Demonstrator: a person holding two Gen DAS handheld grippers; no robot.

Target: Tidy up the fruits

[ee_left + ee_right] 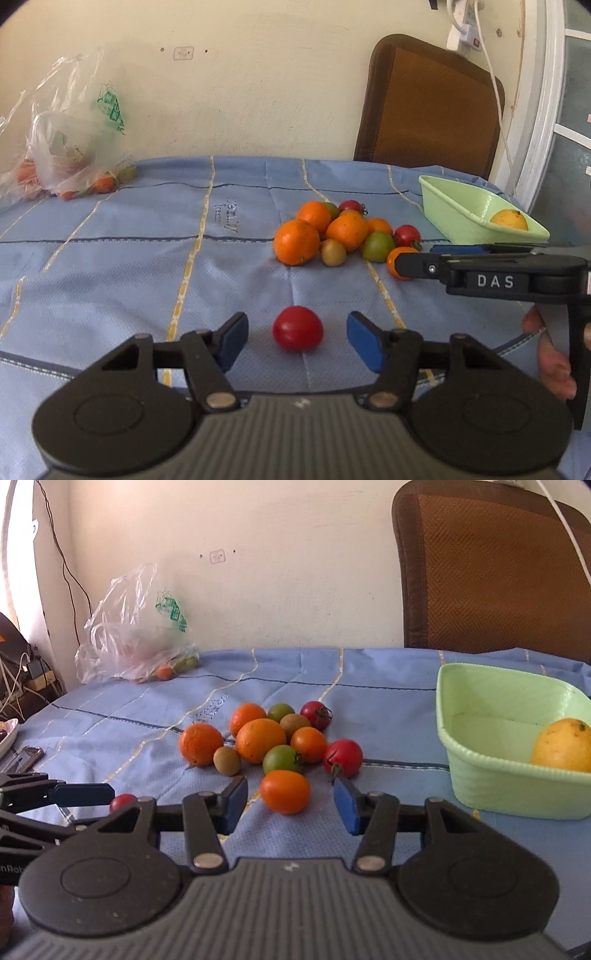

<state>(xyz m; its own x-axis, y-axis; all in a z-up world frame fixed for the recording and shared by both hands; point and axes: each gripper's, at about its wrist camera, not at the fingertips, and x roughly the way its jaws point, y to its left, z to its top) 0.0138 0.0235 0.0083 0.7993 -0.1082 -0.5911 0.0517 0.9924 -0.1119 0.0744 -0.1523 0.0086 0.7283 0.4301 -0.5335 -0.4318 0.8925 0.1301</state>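
Note:
A pile of oranges, green, red and orange tomatoes and kiwis lies on the blue tablecloth. A lone red tomato sits between the open pads of my left gripper, apart from both. It shows in the right wrist view too. My right gripper is open around an orange tomato at the near edge of the pile. A light green basket to the right holds one yellow fruit.
A clear plastic bag with more fruit lies at the table's far left. A brown chair stands behind the table by the wall. A small dish and cables sit at the left edge.

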